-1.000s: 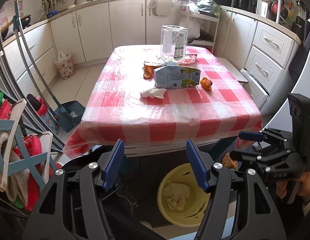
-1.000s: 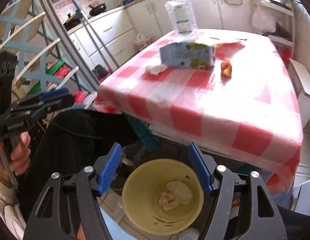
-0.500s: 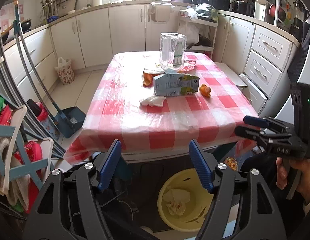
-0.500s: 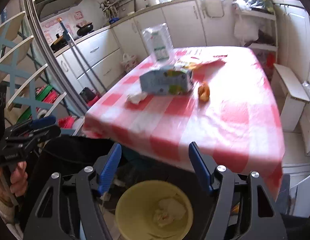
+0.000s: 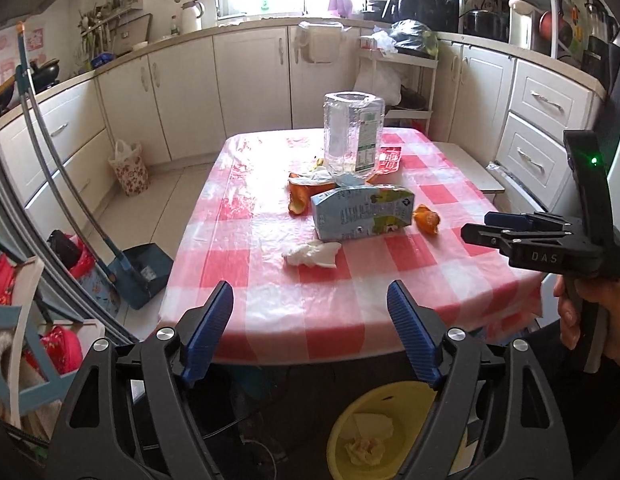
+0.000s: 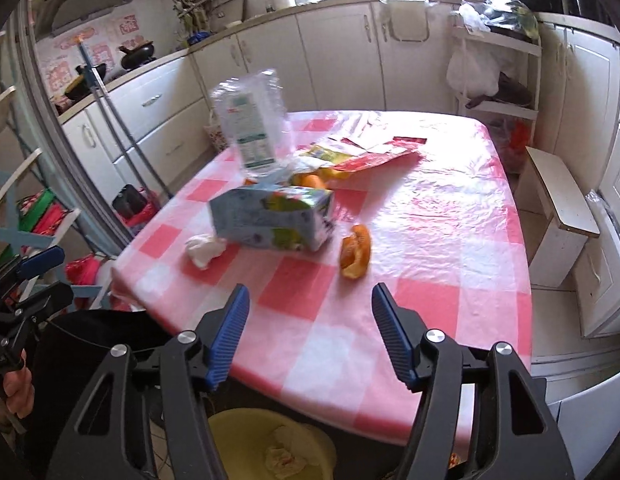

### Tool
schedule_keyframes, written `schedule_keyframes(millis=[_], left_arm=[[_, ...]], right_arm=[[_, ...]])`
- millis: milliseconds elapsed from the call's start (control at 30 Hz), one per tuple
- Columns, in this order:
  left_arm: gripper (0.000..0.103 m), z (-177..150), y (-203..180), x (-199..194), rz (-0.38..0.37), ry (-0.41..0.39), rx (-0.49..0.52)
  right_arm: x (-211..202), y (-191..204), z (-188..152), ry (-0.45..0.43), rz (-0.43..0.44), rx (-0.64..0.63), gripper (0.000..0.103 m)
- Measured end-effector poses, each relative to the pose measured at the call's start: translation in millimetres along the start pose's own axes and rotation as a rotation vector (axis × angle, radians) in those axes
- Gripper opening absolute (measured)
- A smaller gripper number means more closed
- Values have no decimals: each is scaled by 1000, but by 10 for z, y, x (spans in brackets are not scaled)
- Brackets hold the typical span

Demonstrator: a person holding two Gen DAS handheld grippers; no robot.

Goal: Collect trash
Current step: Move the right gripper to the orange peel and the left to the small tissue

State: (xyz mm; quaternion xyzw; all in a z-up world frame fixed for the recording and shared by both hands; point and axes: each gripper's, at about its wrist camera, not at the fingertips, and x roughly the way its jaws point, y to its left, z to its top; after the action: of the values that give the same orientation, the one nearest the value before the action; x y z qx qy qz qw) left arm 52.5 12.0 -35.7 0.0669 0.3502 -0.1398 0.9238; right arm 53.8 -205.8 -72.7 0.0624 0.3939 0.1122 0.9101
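Note:
Trash lies on the red-checked table (image 5: 294, 312) (image 6: 450, 208): a blue-green carton (image 5: 362, 216) (image 6: 270, 220) on its side, a crumpled white tissue (image 5: 310, 254) (image 6: 204, 250), an orange peel (image 5: 427, 219) (image 6: 356, 250), an upright clear plastic bottle (image 5: 352, 136) (image 6: 250, 128), more peel (image 5: 298, 196) and red wrappers (image 6: 374, 152). A yellow bin (image 5: 374, 436) (image 6: 270, 448) with paper in it stands on the floor below the table's near edge. My left gripper (image 5: 310, 300) is open and empty at that edge. My right gripper (image 6: 310, 304) is open and empty over the near table corner.
White kitchen cabinets (image 5: 250, 80) ring the room. A blue dustpan (image 5: 144, 276) with a long handle stands left of the table. A rack with red cloths (image 5: 26, 320) is at the left. A low white stool (image 6: 558, 208) stands right of the table.
Both grippers have risen from over the yellow bin and moved toward the table; the table items are now nearer. Both stay open.

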Motion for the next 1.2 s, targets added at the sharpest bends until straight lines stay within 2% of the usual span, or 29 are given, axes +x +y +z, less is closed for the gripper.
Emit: schedule_keyframes(millis=[233,433,700,867,1000,1067,1133,1167,1200], left_arm=[[76,222,-13,458,-3,13,28],[76,330,57,874,-7,59,18],[80,509,79,1236,-22,65,89],[81,445,132,1424,-31,113,102],[81,340,67,1562,7,144,150],[76,342,68,1608,21,154,154],[51,343,100,1642,13,174,138],[44,340,130,1674,0,196,125],[37,336,154,1693,-6,209,115]], right_arm=[[273,-69,149,29,-18,-3,58],[462,-116,198,58,-21,13,53],[553,-124,228,81,0,31,49],[623,-147,216,103,-1,27,47],[674,-168,237,112,-4,30,39],[695,-164,249,116,-7,25,34],[713,-157,252,123,-9,17,25],[724,-151,249,129,-11,10,19],[732,-149,246,132,-10,6,18]])
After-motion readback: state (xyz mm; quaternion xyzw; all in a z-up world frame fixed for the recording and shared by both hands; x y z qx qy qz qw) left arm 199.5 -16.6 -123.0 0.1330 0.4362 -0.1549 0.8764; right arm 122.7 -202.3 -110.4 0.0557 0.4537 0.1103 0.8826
